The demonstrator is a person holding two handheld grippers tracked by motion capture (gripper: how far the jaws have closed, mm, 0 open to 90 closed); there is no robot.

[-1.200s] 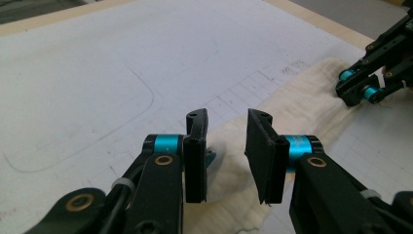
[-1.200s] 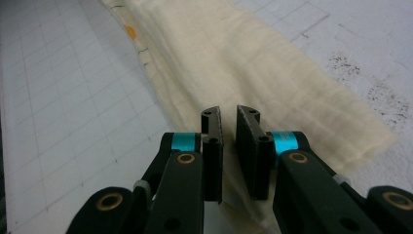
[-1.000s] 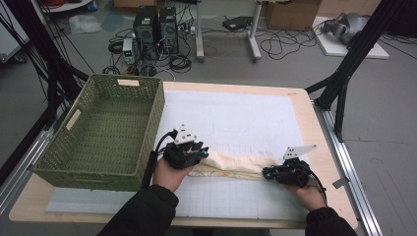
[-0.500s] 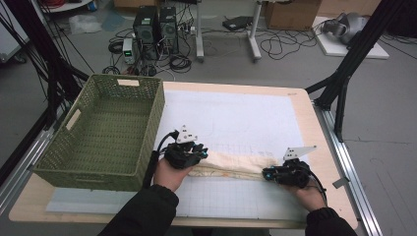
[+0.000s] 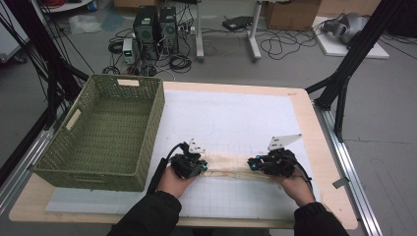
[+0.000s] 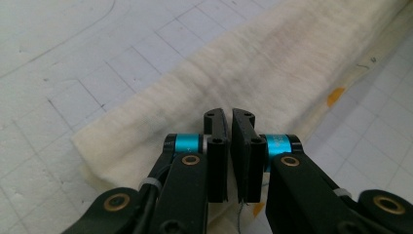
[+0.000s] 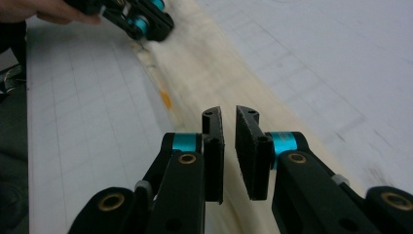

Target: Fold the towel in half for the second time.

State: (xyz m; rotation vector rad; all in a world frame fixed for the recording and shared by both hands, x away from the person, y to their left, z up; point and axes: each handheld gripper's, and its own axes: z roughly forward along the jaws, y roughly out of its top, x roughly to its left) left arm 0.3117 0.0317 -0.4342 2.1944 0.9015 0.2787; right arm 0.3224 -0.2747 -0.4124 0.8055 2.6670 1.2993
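The near edge of the wooden table (image 5: 29,209) was where the person's dark sleeves (image 5: 152,216) came in, over a white gridded mat (image 5: 236,113). Just beyond them both hands rested low on the mat, one at each end of a cream cloth (image 5: 228,164) gathered into a long, narrow strip lying across the near half of the mat.

The left gripper (image 5: 199,167) had just been closing its jaws and sat lower on the cloth than a moment earlier. In the left gripper view they stood almost together above the end of the strip, with a loose thread showing in the slit, so it looked clamped on a thin edge of the cloth. The right gripper (image 5: 253,163) had its jaws drawn nearly together too, as before. It had slid inward along the strip towards the other hand, and the cloth under it was blurred in the right gripper view. Whether any fabric was caught between its jaws could not be made out.

Taken together, the second end seemed to be newly secured, so the strip was probably ready to be lifted or folded end to end.

Farther off, the green wicker basket (image 5: 105,130) stood empty on the left of the table, well apart from the cloth. Beyond the table, computers (image 5: 155,24) and cables lay on the floor.
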